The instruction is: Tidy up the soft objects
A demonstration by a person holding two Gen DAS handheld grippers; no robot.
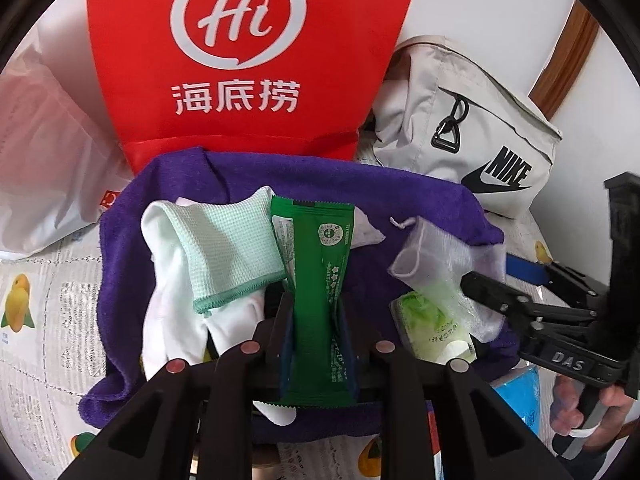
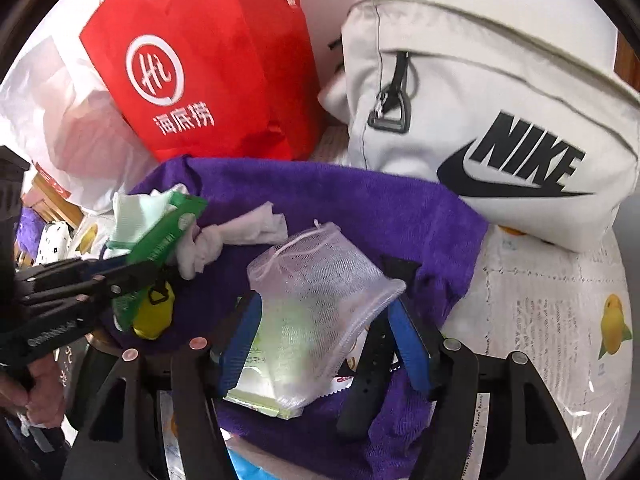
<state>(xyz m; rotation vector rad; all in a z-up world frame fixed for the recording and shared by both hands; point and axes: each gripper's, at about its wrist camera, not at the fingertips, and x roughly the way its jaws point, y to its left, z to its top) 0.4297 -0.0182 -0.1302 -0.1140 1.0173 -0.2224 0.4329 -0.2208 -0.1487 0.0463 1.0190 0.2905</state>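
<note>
A purple towel (image 1: 400,200) lies spread on the table with soft items on it. My left gripper (image 1: 314,312) is shut on a green sachet (image 1: 320,280) and holds it above the towel; it also shows in the right wrist view (image 2: 160,240). A mint cloth (image 1: 228,248) and a white cloth (image 1: 172,320) lie left of it. My right gripper (image 2: 320,344) is shut on a white mesh pouch (image 2: 320,280) with a pale green packet (image 2: 260,372) inside; the pouch shows in the left wrist view (image 1: 440,256).
A red Haidilao bag (image 1: 240,60) and a beige Nike bag (image 2: 500,120) stand behind the towel. A white plastic bag (image 1: 40,140) lies at the left. A yellow case (image 2: 154,312) and a crumpled white tissue (image 2: 248,228) rest on the towel. Newspaper-print tablecloth (image 2: 560,320) surrounds it.
</note>
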